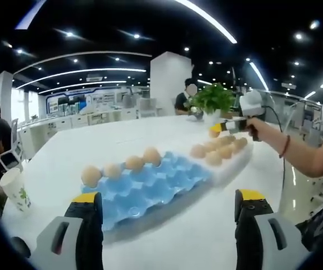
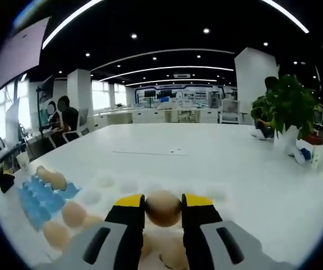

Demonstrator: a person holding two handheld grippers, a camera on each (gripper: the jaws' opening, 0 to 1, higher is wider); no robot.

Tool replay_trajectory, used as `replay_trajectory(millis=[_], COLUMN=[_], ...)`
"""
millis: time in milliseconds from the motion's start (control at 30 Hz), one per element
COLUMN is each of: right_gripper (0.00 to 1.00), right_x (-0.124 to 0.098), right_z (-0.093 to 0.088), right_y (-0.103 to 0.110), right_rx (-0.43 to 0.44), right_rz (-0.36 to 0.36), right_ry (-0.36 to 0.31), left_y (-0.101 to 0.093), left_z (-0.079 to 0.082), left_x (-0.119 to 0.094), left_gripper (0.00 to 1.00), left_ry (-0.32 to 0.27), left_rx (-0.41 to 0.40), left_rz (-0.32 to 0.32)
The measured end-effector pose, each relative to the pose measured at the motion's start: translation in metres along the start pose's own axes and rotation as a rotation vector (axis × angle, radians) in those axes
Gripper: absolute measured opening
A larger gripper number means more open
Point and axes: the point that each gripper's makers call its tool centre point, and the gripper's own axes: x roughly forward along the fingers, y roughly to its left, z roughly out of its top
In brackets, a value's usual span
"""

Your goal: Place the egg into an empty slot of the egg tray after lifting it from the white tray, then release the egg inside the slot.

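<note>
- Yellow-tipped jaws of the right gripper [image 2: 163,209] are clamped on a brown egg [image 2: 163,208], one jaw on each side, above the white tray [image 2: 116,188].
- Blue egg tray [image 1: 150,185] lies on the white table [image 1: 94,146], with four eggs [image 1: 122,167] lined along its far edge; the other slots facing the camera are bare.
- Butted against its far end, the white tray carries a cluster of brown eggs [image 1: 220,149].
- Left gripper [image 1: 169,205] hovers near the blue tray, jaws wide apart, nothing between them.
- Potted plant [image 1: 213,101] stands beyond the trays.
- Paper cup [image 1: 16,190] sits near the table's edge.
</note>
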Motion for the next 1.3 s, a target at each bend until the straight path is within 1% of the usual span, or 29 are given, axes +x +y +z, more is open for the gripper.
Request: replay_trajectory(millis=[67,200,667,833,1133,1300], right_gripper=[0.26,0.26,0.26,0.26,0.26,0.26], right_x=[0.004,0.009,0.025,0.031,0.041,0.044], right_z=[0.001,0.000,0.002,0.005,0.006,0.007], right_y=[0.000,0.015,0.053,0.069,0.097,0.109], right_rx=[0.005,0.001,-0.001,0.018,0.004,0.001], right_rz=[0.021,0.055,0.126,0.151,0.201,0.226], right_ry=[0.000,0.009,0.018,0.012,0.019,0.020], left_y=[0.000,0.000,0.005,0.009,0.012,0.015], left_z=[0.000,-0.001,-0.004,-0.004,-0.007,-0.008], left_x=[0.000,-0.001,-0.003,-0.004,-0.007,-0.009], left_gripper=[1.00,1.00,0.99,0.99,0.99,0.99], left_ry=[0.000,0.000,0.002,-0.003,0.003,0.002], left_rx=[-0.001,-0.002,-0.012,-0.019,-0.016,-0.019], left_rz=[-0.001,-0.001,0.008,0.024,0.024,0.029])
